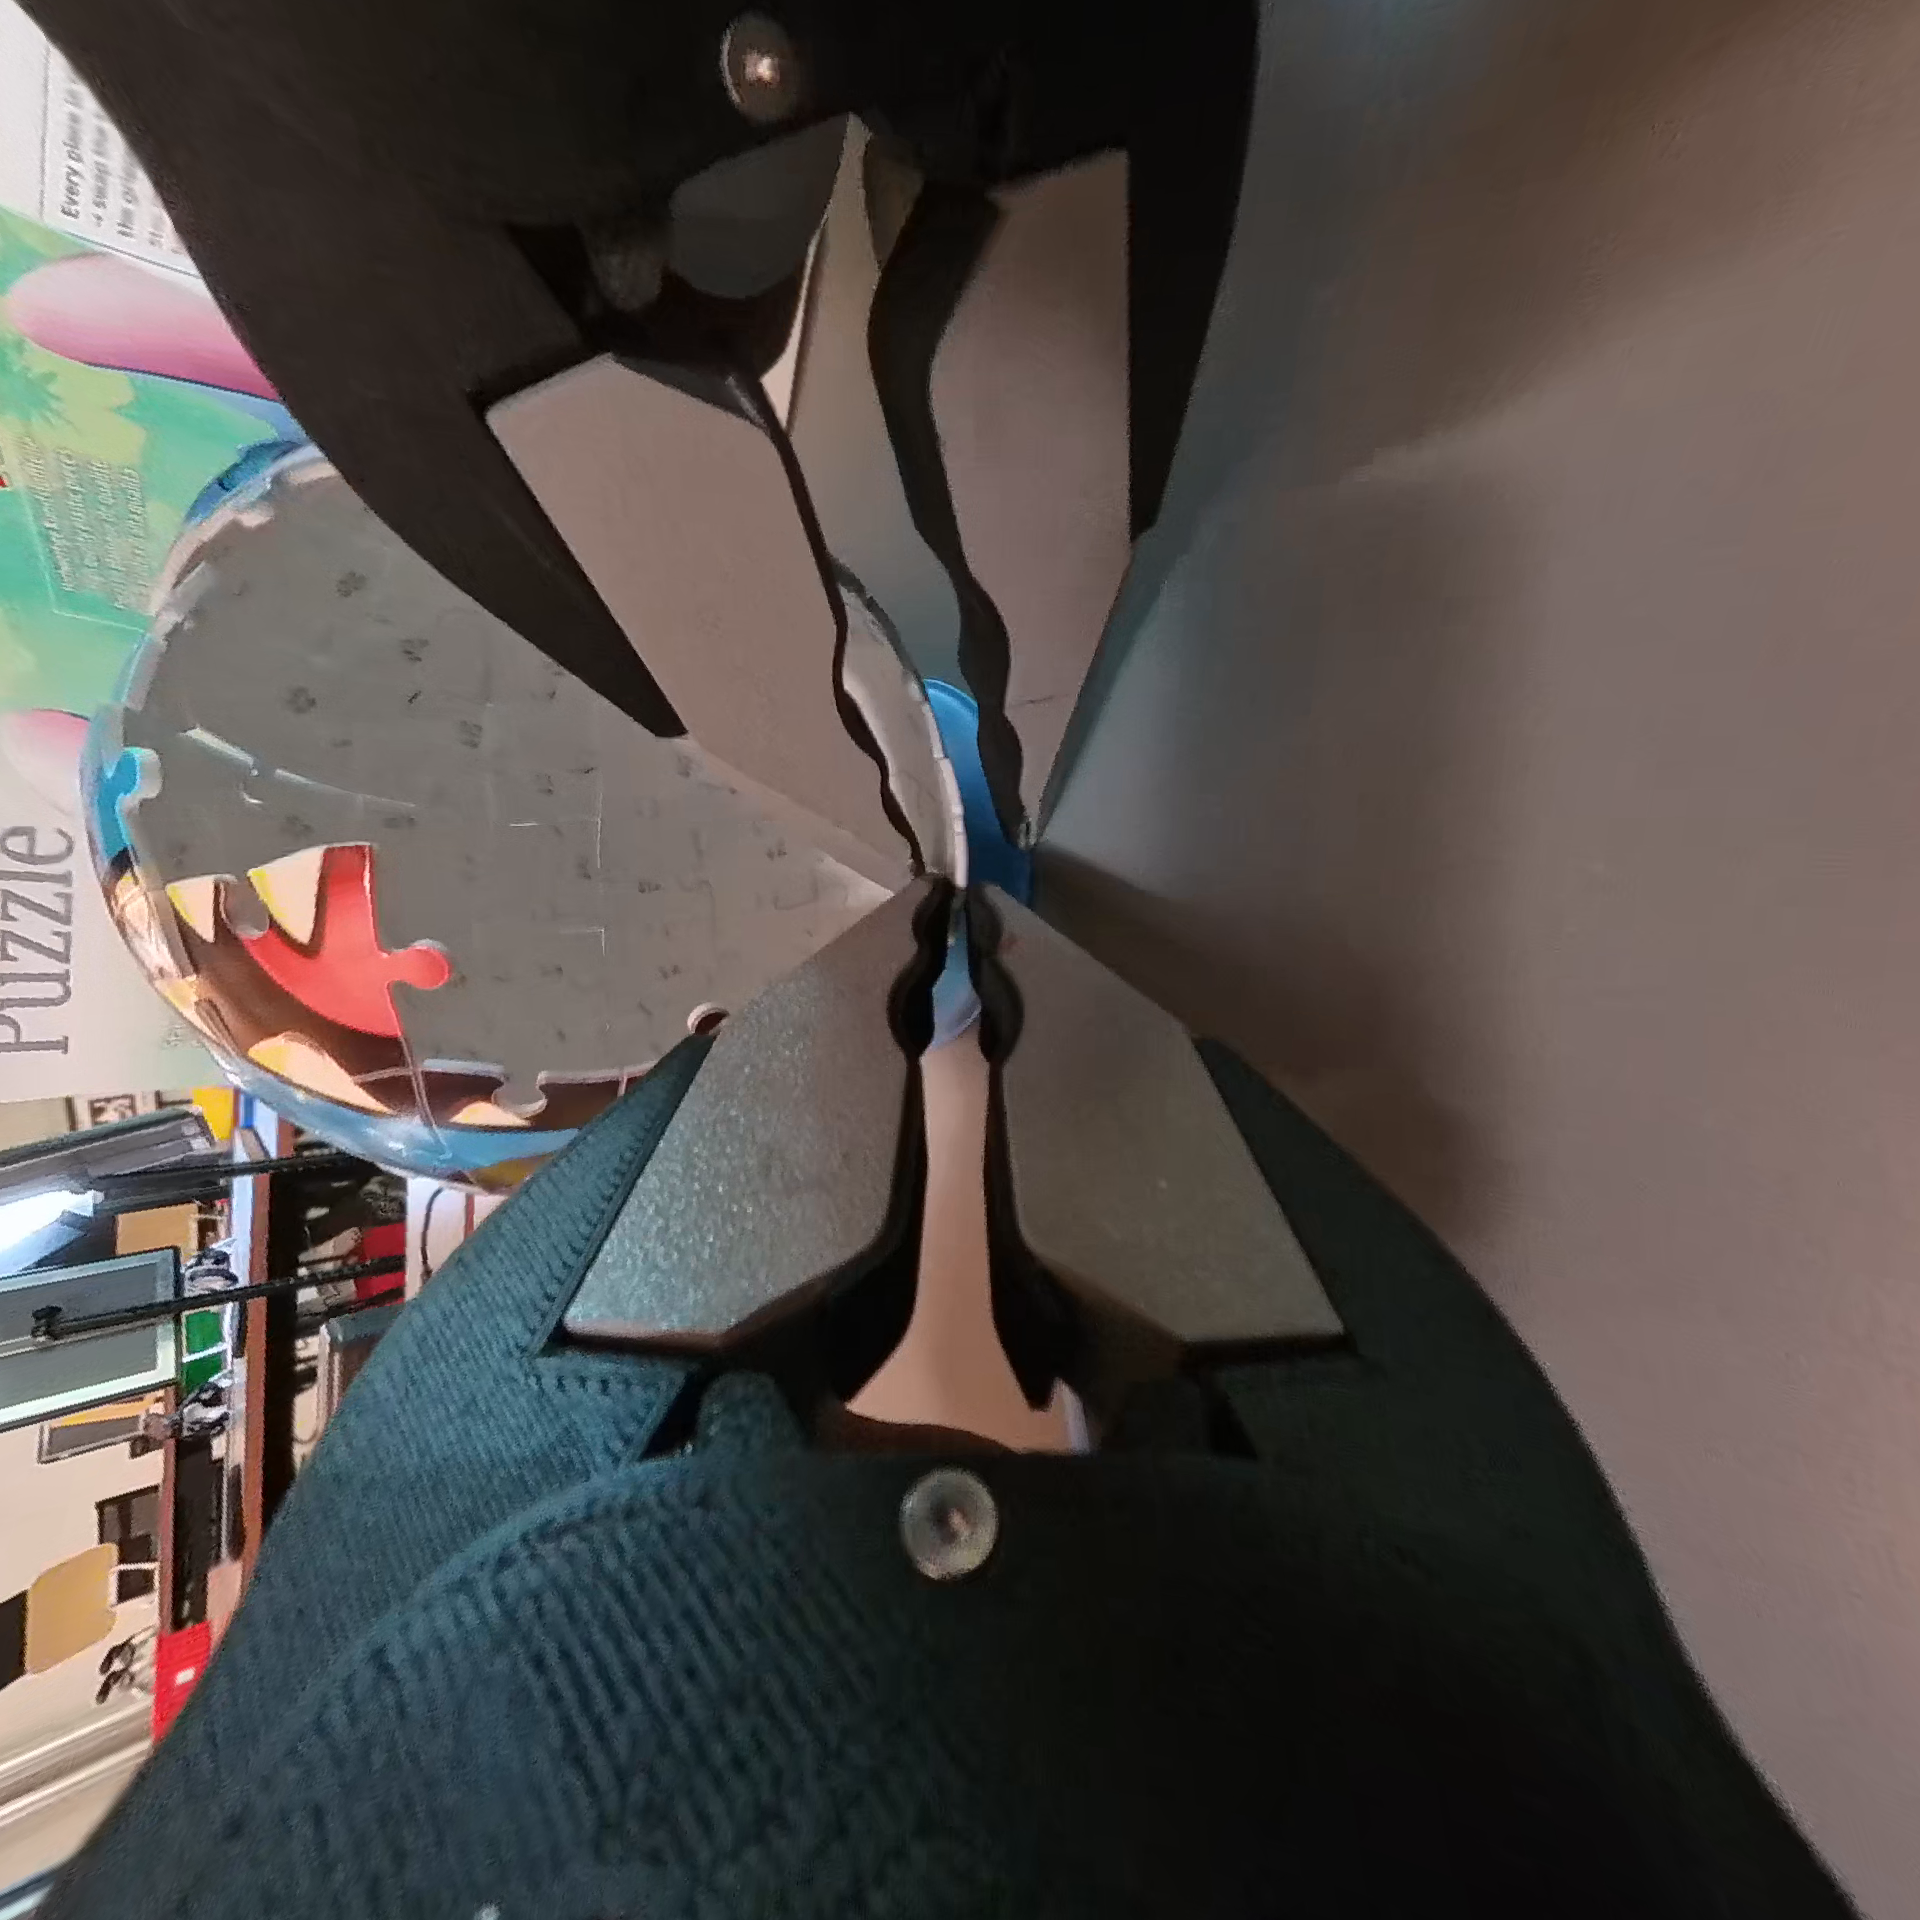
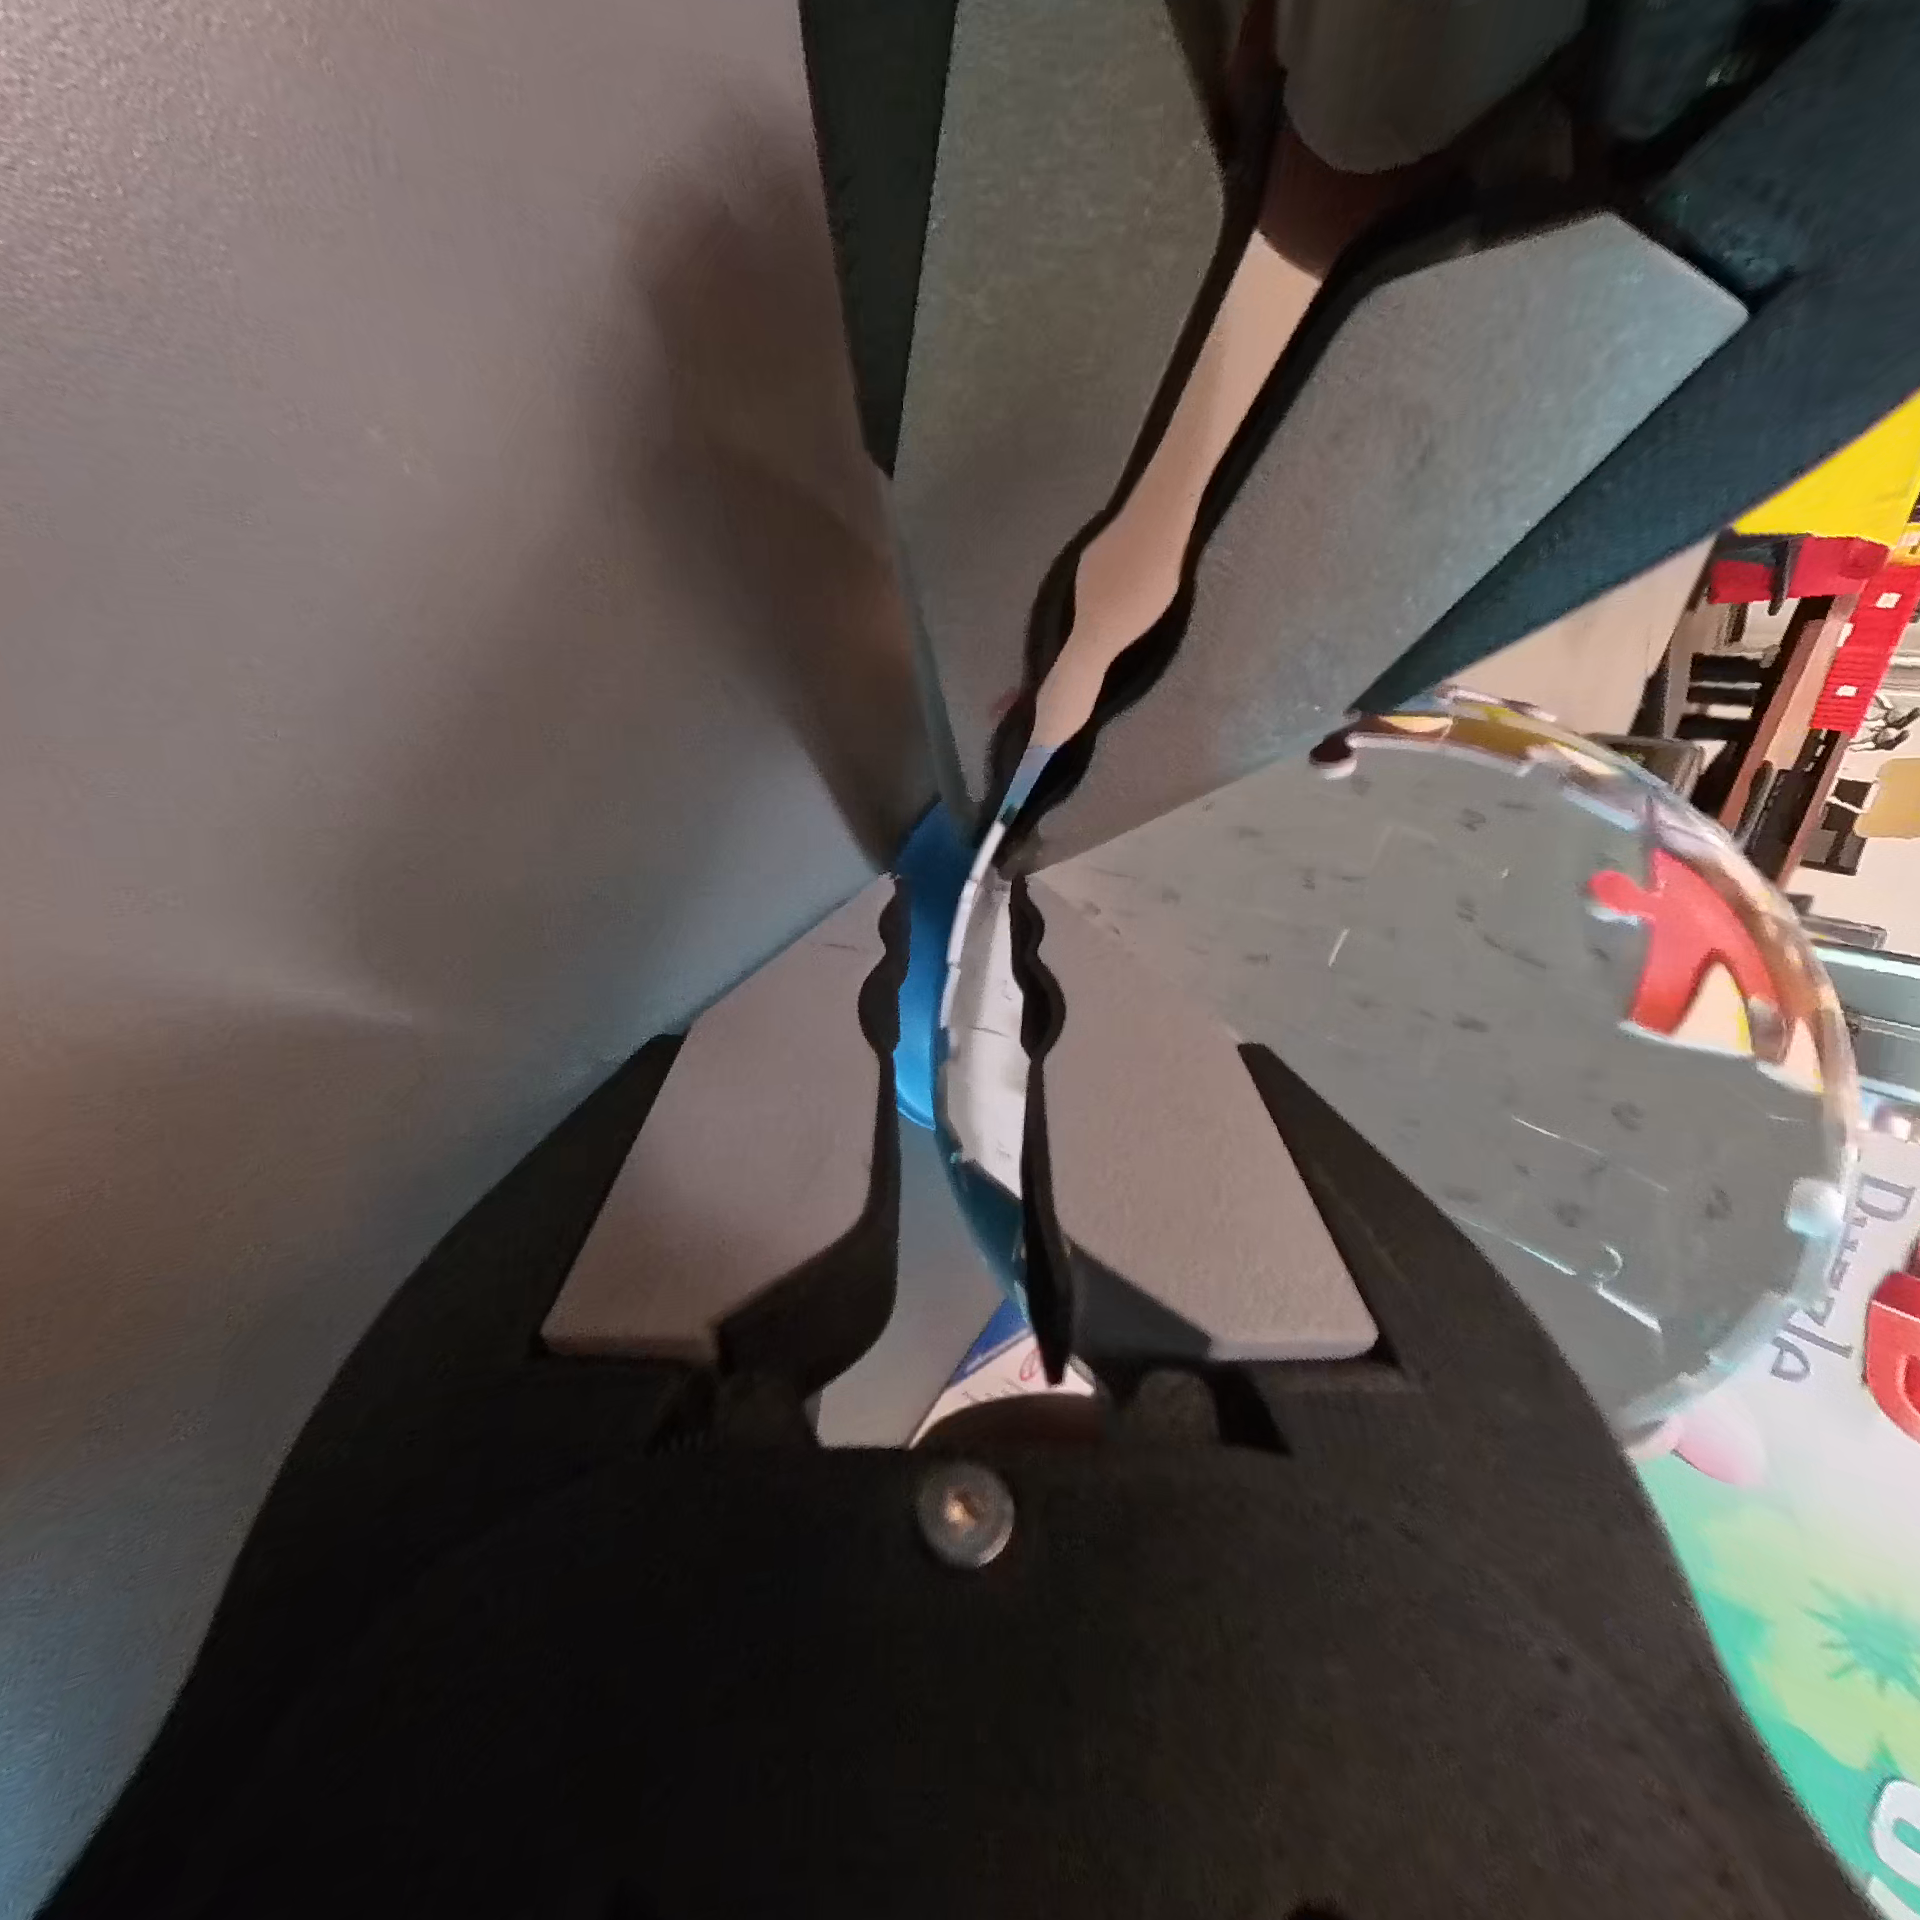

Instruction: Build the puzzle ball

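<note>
Dim, warm light w/ brighter bkgd at the frame edges. Soft shadows from my tongs on the grey wall (image 2: 312, 623). Glare streaks on the puzzle ball (image 1: 416, 790) shell. Heavy fisheye bend at edges; close-up fingers (image 1: 790, 1174) soft, bkgd blurry too.

The two grippers meet tip to tip on one edge of the half-built puzzle ball (image 1: 499, 790). In the left wrist view the left gripper (image 1: 951, 977) reaches up from the bottom and the right gripper (image 1: 935, 727) comes down from the top, each closed on the shell's rim, with the shell's hollow to their left. Behind the ball lies a printed sheet (image 1: 73, 499). Shelving (image 1: 187, 1299) stands farther back.
</note>
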The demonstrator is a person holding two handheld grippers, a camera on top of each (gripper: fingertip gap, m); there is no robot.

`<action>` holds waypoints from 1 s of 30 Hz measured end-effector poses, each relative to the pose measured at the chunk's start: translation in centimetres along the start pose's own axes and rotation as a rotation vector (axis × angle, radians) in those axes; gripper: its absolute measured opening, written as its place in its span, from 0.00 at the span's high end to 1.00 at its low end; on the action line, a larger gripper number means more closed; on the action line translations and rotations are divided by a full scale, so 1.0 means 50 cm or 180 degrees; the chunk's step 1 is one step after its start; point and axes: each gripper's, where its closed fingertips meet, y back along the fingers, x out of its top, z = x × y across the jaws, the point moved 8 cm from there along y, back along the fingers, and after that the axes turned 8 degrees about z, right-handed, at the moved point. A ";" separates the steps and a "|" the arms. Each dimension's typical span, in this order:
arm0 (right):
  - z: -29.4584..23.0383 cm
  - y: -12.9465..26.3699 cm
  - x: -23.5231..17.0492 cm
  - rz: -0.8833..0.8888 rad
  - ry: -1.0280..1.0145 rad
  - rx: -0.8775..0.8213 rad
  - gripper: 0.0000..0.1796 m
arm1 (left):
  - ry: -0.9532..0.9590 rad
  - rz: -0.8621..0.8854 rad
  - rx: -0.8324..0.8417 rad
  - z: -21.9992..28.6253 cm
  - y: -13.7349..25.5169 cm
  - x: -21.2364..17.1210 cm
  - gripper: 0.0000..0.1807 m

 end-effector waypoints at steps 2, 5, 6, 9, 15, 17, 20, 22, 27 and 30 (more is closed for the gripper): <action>0.000 0.000 -0.001 0.0021 0.0009 0.0000 0.92 | 0.0004 0.0039 0.0000 0.000 0.000 -0.002 0.99; -0.001 0.000 0.000 -0.0004 0.0116 -0.0044 0.91 | 0.0021 0.0084 0.0007 -0.001 0.001 -0.005 1.00; -0.001 0.000 0.001 -0.0007 0.0123 -0.0064 0.91 | 0.0028 0.0091 0.0008 -0.002 0.002 -0.005 1.00; -0.002 0.000 -0.002 0.0037 0.0070 -0.0124 0.90 | 0.0026 0.0105 0.0019 -0.002 0.001 -0.006 1.00; -0.002 -0.001 -0.002 0.0009 -0.0063 -0.0123 0.95 | 0.0032 0.0099 0.0057 0.000 0.001 -0.006 1.00; 0.002 -0.001 -0.002 0.0000 -0.0131 -0.0062 0.95 | -0.0005 0.0061 0.0092 0.000 0.003 -0.006 0.99; 0.006 -0.001 0.000 -0.0041 -0.0223 -0.0015 0.96 | 0.0054 0.0038 0.0094 0.000 0.006 -0.006 0.99; 0.007 -0.001 0.001 -0.0065 -0.0265 -0.0009 0.96 | 0.0069 0.0020 0.0114 0.000 0.007 -0.006 1.00; 0.013 -0.002 -0.001 -0.0052 -0.0443 0.0077 0.97 | 0.0146 0.0022 0.0043 -0.005 0.005 -0.006 1.00; 0.012 -0.002 0.000 -0.0081 -0.0461 0.0060 0.97 | 0.0137 0.0039 0.0059 -0.004 0.006 -0.007 1.00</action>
